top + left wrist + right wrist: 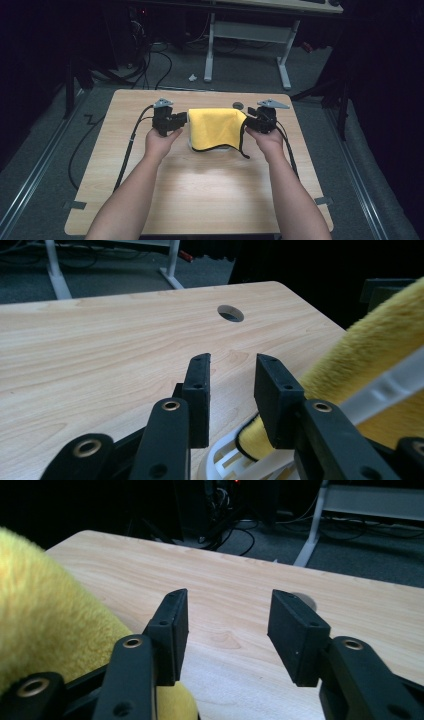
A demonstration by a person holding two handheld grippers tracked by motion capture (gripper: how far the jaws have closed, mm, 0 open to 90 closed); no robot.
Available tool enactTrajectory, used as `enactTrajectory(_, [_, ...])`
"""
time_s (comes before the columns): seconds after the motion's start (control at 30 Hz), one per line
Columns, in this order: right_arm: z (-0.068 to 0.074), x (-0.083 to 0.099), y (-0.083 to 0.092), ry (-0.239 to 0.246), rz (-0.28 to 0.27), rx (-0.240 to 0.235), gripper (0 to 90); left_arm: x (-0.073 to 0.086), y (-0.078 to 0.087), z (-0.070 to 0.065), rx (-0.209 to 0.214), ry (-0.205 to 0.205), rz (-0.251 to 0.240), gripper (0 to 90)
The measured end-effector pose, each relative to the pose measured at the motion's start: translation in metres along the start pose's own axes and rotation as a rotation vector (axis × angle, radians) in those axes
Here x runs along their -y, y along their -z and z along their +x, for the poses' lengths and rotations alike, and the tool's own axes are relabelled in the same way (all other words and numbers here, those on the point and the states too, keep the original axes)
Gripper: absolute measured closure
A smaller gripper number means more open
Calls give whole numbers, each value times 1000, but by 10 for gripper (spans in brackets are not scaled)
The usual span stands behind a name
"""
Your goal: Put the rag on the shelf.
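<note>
White rack [227, 460] under yellow cloth [380, 365] beside left gripper [232, 390].

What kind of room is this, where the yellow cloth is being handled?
Probably a lab or workshop set up for recording. A small wooden table stands on grey carpet, black cables trail across the floor, and a white-framed desk stands behind in a dark room.

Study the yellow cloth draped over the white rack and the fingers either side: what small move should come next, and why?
Probably draw both grippers back, away from the yellow cloth. It is draped over the white rack, and the left gripper and right gripper stand open with nothing between their fingers.
</note>
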State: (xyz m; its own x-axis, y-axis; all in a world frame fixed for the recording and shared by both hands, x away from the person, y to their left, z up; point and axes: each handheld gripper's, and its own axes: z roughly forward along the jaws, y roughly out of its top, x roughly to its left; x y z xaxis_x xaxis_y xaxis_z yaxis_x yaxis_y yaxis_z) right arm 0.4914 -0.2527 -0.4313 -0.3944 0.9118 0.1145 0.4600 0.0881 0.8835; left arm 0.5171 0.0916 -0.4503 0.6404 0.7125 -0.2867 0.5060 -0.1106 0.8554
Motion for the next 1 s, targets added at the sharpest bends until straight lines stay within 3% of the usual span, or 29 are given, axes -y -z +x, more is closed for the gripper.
enactTrajectory(0.23, [-5, -7, 14, 12, -22, 25, 511, -7, 15, -4, -18, -27, -21, 683])
enactTrajectory(0.57, [-2, -15, 29, 32, -73, 41, 536, -13, 28, -4, -38, -27, -59, 683])
enactTrajectory(1.0, [-3, -30, 42, 65, -98, 53, 554, -16, 39, 0, -54, -30, -77, 677])
